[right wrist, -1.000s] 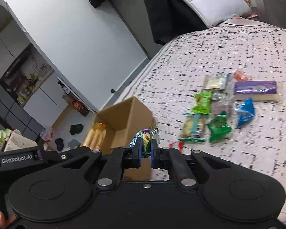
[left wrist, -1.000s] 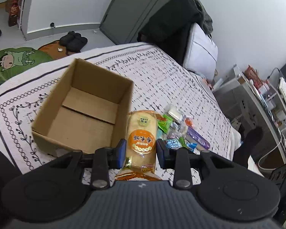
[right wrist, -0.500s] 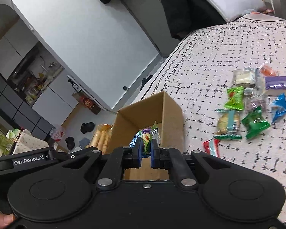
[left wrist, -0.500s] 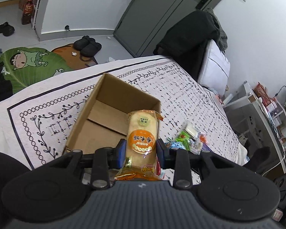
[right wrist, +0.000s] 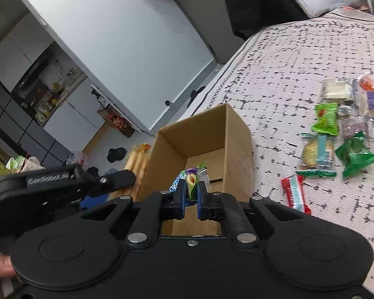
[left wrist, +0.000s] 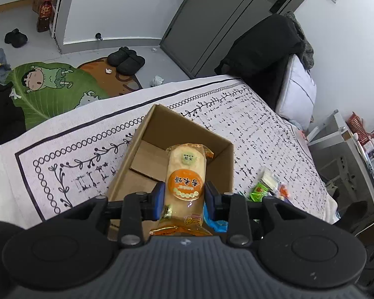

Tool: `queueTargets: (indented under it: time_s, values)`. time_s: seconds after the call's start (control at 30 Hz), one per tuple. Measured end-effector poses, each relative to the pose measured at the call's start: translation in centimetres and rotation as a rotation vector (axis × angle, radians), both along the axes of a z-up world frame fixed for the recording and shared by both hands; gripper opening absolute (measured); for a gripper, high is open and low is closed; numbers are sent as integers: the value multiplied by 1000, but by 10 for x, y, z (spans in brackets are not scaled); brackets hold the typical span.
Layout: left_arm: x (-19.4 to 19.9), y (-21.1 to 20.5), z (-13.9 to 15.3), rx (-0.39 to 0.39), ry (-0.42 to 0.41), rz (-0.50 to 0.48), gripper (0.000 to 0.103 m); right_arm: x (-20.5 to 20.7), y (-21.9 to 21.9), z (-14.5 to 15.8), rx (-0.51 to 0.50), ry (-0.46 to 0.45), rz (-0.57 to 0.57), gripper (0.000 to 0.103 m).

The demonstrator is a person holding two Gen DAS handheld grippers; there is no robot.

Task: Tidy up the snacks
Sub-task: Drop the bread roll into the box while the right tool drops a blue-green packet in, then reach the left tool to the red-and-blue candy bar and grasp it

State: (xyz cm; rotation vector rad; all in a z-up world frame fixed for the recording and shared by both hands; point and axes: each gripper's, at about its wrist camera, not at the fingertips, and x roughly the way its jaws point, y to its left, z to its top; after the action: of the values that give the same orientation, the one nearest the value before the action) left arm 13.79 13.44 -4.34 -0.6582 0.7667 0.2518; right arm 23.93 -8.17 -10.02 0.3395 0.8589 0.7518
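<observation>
Snacks still to be sorted lie in a loose pile (right wrist: 341,134) on the bed (left wrist: 236,114), beside one open cardboard box (left wrist: 147,149). Compared with a second earlier, both grippers have moved from beside the box to above its mouth, so release seems the next step. The left gripper (left wrist: 184,195) is clamped on one long rice-cake pack (left wrist: 185,177); the right gripper (right wrist: 190,194) pinches one small avocado-print packet (right wrist: 192,179). The box floor appears bare. About ten packets remain outside, among them three green and one red-and-white (right wrist: 295,193).
</observation>
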Motion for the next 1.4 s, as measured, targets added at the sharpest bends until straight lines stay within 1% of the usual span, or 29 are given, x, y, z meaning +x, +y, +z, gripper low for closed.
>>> queueTargets:
  time_s: [0.07, 0.17, 0.33, 0.43, 0.53, 0.6, 0.77, 0.9, 1.13, 1.4]
  values:
    - [4, 1, -1, 13, 15, 6, 33, 3, 2, -3, -3, 21, 1, 13]
    - [7, 1, -2, 18, 26, -2, 36, 6, -1, -9, -22, 37, -10, 26]
    - [11, -5, -5, 24, 52, -9, 38, 9, -18, -7, -16, 44, -27, 26]
    - [14, -11, -6, 21, 66, -17, 42, 12, -33, -3, -16, 45, -56, 30]
    - [15, -20, -6, 30, 74, -33, 48, 15, -49, 0, -24, 43, -91, 34]
    - [16, -27, -4, 38, 76, -45, 55, 17, -60, 1, -31, 44, -112, 40]
    - [19, -44, 1, 60, 79, -64, 66, 19, -82, 3, -55, 41, -154, 49]
    - [21, -56, 7, 73, 76, -87, 70, 20, -99, 4, -64, 43, -187, 54]
    - [26, -79, 17, 86, 62, -124, 71, 24, -131, 6, -44, 58, -243, 57]
    - [35, -103, 17, 85, 66, -163, 71, 30, -159, 3, -25, 80, -290, 58]
